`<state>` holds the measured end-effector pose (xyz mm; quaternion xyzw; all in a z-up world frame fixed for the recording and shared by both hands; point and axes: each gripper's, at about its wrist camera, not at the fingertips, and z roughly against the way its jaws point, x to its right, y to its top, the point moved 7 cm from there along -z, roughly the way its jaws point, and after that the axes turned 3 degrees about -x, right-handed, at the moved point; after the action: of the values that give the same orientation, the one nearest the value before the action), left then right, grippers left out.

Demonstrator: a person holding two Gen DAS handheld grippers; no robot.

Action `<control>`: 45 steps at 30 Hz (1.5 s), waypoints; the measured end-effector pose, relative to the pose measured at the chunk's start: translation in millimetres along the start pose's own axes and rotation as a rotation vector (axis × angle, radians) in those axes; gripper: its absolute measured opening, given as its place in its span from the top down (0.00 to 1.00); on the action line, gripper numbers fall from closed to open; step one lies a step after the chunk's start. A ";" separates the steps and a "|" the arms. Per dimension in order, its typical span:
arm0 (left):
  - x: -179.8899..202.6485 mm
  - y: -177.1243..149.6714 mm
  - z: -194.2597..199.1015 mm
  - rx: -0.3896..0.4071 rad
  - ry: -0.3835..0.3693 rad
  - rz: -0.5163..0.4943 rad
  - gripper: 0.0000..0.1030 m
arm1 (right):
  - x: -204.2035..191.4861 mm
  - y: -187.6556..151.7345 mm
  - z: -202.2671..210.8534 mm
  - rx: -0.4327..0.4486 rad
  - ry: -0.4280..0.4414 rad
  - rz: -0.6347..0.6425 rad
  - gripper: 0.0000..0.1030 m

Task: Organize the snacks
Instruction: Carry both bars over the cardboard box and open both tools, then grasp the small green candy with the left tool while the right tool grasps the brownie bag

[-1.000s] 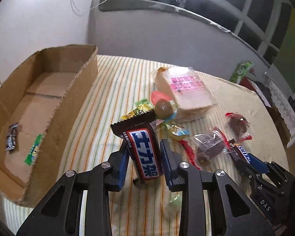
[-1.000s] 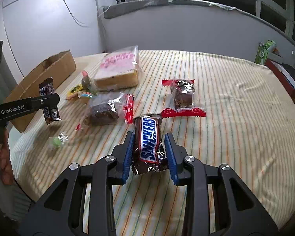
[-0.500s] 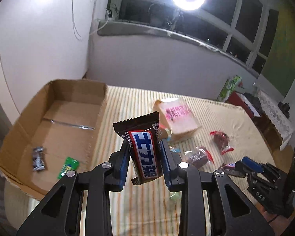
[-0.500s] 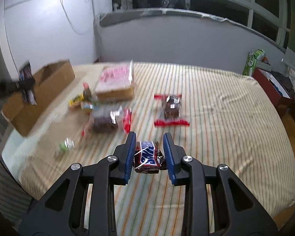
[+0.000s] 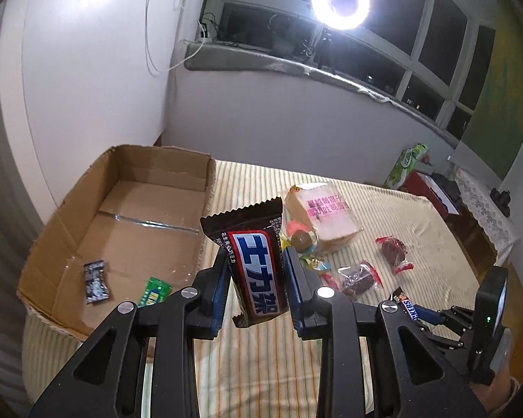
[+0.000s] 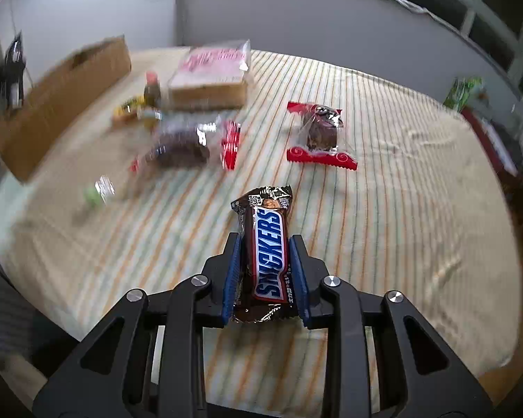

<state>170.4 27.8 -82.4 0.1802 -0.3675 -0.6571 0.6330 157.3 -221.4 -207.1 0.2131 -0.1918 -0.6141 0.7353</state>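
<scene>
Cardboard box (image 5: 122,209) sits far left with 2 small sweets inside; the left gripper (image 5: 256,278) clamps 1 Chinese-label Snickers bar (image 5: 258,268) upright, near its right wall. Released short, it could land outside the box. Right of it lie 1 bread pack (image 5: 327,212) and 2 brownie packets. The right gripper (image 6: 265,271) pinches 1 Snickers (image 6: 268,250) above the striped cloth (image 6: 401,226); its slick wrapper may slip.

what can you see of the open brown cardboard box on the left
The open brown cardboard box is a shallow corrugated tray with no lid and ragged cut edges. It sits on the striped cloth at its left edge, near the white wall. Inside lie a small dark candy wrapper and a green packet; clear tape crosses its floor.
</scene>
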 end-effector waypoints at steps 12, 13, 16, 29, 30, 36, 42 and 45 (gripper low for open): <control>-42.0 17.1 33.2 0.058 0.082 0.022 0.73 | -47.1 58.9 45.9 0.181 0.061 0.043 0.72; -48.4 17.7 35.5 0.061 0.095 0.027 0.73 | -55.6 65.2 47.2 0.191 0.071 0.056 0.72; -65.0 19.2 41.5 0.067 0.124 0.040 0.73 | -83.7 81.7 48.0 0.208 0.099 0.098 0.72; -125.6 15.4 36.0 0.044 0.192 0.110 0.73 | -240.1 132.8 30.4 0.238 0.298 0.306 0.72; -127.1 16.0 33.1 0.041 0.191 0.111 0.73 | -251.7 135.8 27.1 0.235 0.313 0.316 0.72; -132.3 16.5 20.7 0.023 0.174 0.116 0.73 | -278.8 142.9 7.8 0.220 0.344 0.320 0.72; -141.3 16.7 20.4 0.036 0.228 0.128 0.35 | -276.5 137.5 -4.2 0.214 0.346 0.327 0.56; -145.6 16.9 26.3 0.053 0.220 0.143 0.33 | -260.1 136.9 0.2 0.230 0.332 0.302 0.55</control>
<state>183.3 176.1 -86.2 0.2412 -0.3249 -0.5765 0.7099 224.8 55.9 -137.0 0.3626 -0.1667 -0.4280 0.8109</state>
